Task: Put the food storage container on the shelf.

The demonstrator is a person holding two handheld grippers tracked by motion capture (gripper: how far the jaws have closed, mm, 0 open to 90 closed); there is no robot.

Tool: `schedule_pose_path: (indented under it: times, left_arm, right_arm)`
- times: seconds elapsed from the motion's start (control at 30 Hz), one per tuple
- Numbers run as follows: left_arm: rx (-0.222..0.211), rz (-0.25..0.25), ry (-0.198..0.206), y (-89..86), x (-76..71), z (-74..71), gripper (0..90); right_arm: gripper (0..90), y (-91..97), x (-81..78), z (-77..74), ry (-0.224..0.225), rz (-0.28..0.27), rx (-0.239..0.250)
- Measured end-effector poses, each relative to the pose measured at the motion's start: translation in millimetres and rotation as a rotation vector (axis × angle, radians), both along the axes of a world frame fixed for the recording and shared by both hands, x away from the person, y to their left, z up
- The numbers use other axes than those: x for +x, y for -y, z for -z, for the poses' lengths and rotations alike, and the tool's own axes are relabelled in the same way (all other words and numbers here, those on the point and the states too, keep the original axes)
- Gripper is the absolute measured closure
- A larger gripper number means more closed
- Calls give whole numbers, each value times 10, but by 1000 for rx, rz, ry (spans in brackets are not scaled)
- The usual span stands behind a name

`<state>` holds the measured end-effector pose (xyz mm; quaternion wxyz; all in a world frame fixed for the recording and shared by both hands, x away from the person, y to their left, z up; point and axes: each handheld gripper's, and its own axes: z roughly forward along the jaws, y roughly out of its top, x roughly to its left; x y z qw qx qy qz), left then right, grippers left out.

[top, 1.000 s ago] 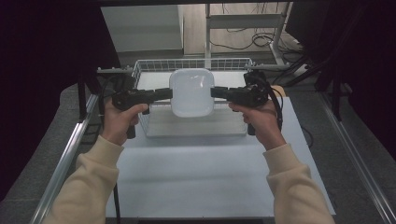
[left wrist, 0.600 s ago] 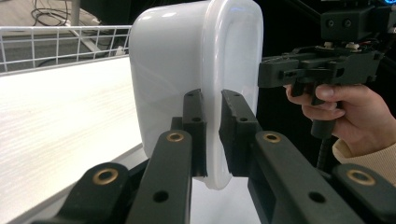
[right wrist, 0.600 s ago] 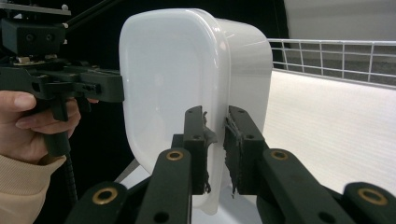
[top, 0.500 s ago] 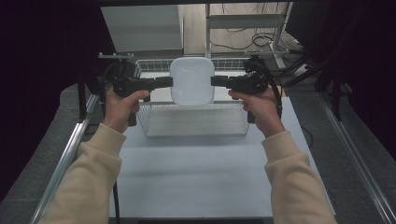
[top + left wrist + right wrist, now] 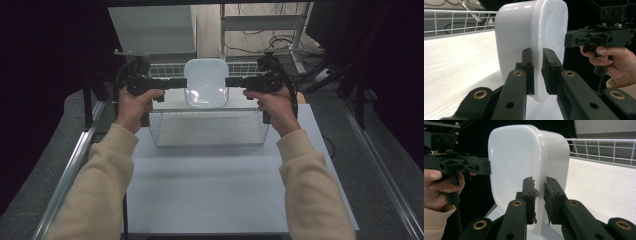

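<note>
so, the step in hand: both grippers hold a white rounded-rectangular plastic tub up between them, above the far part of a white wire mesh basket, at about 12 o'clock on the pale table top.
left gripper: jaws clamped on the tub's rim at its 9 o'clock edge; in the left gripper view the rim sits squeezed between the two black pads.
right gripper: jaws likewise pinched on the rim at the 3 o'clock edge; the right gripper view shows frayed pads biting the lip.
tub's place: off the table, tipped up with its open side toward the person, hanging over the basket's back wall.
doing it well: the person should probably move both hands together at equal height and keep the spacing fixed, since a thin rim could slip if one side pulls or twists; then lower it evenly into the basket.
risk: the glossy plastic looks slick.
change: compared with half a second earlier, the tub sits slightly farther toward 12 o'clock and looks more upright; a second ago it was lower and nearer, over the basket's middle.
</note>
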<state>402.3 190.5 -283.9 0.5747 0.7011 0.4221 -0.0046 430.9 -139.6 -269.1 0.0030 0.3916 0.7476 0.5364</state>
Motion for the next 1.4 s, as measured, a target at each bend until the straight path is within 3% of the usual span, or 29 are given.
schedule_pose_path:
  times: [0.3, 0.43, 0.5, 0.63, 0.83, 1.0, 1.2, 1.3, 1.37, 1.4]
  left_arm:
    - [-1, -8, -68, 21, 203, 131, 805]
    - [-16, -26, -105, 40, 343, 217, 801]
    - [-66, -23, -121, 1, 443, 277, 800]
    - [-110, -33, -164, -14, 535, 305, 798]
    - [-129, -44, -247, -30, 726, 319, 781]
    - [-185, -47, -296, -44, 845, 414, 761]
    - [-192, -37, -295, -32, 892, 488, 748]
    - [-172, -36, -279, -17, 882, 483, 714]
    - [-151, -65, -241, 2, 855, 455, 641]
    - [-152, -74, -230, 3, 844, 442, 575]
  right_arm:
    - [791, 3, 158, 110, -62, 20, -2]
    - [788, -17, 253, 154, -101, 56, -15]
    - [787, -14, 320, 173, -122, 72, 4]
    - [777, -8, 384, 180, -158, 82, 23]
    - [749, -21, 521, 215, -234, 131, 67]
    - [705, -20, 613, 306, -289, 149, 99]
    - [688, 21, 707, 399, -319, 165, 133]
    - [681, 28, 709, 409, -315, 161, 140]
    - [597, 20, 697, 397, -296, 159, 132]
    - [540, 16, 676, 377, -264, 172, 123]
